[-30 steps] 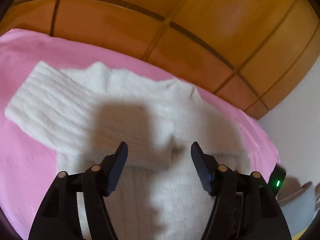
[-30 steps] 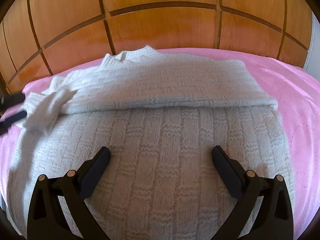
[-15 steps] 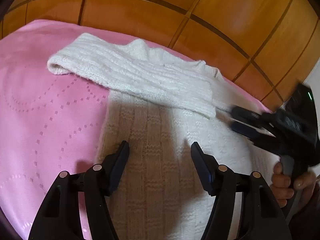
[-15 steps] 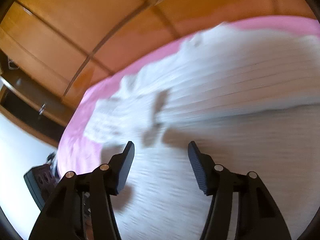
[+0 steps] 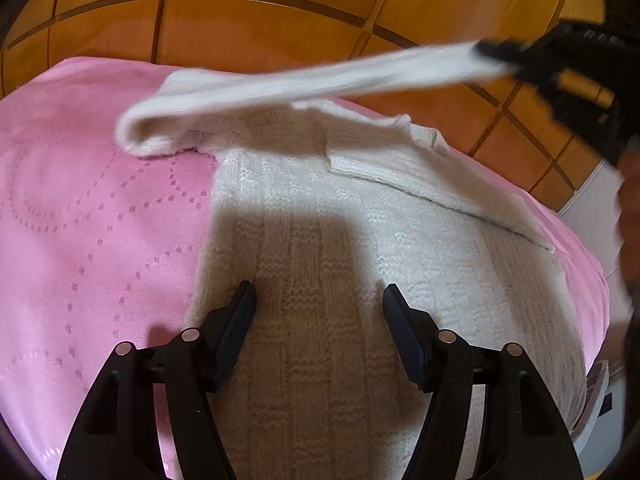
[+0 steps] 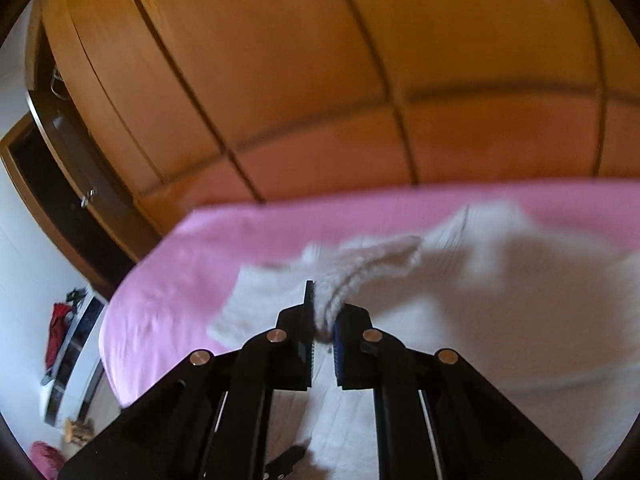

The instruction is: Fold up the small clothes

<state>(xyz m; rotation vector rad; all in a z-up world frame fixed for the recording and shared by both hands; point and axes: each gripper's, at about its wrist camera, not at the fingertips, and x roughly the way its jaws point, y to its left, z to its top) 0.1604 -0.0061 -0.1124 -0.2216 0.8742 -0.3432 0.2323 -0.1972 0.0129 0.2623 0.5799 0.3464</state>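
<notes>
A white knitted sweater (image 5: 360, 264) lies flat on a pink bedspread (image 5: 88, 220). My left gripper (image 5: 318, 312) hovers open over its lower body, nothing between the fingers. My right gripper (image 6: 323, 322) is shut on the cuff of the sweater's sleeve (image 6: 360, 272). In the left wrist view that sleeve (image 5: 304, 80) stretches taut in the air from the shoulder at left to the right gripper (image 5: 500, 54) at upper right. The other sleeve (image 5: 432, 176) lies folded across the chest.
A wooden panelled wardrobe (image 5: 280, 20) stands behind the bed. The person's hand (image 5: 628, 200) shows at the right edge. In the right wrist view, the floor with a shelf and red items (image 6: 60, 328) lies to the left of the bed.
My right gripper closed on the sleeve cuff and rose, lifting the sleeve off the sweater and pulling it right. The left gripper moved down over the sweater's body, then held still.
</notes>
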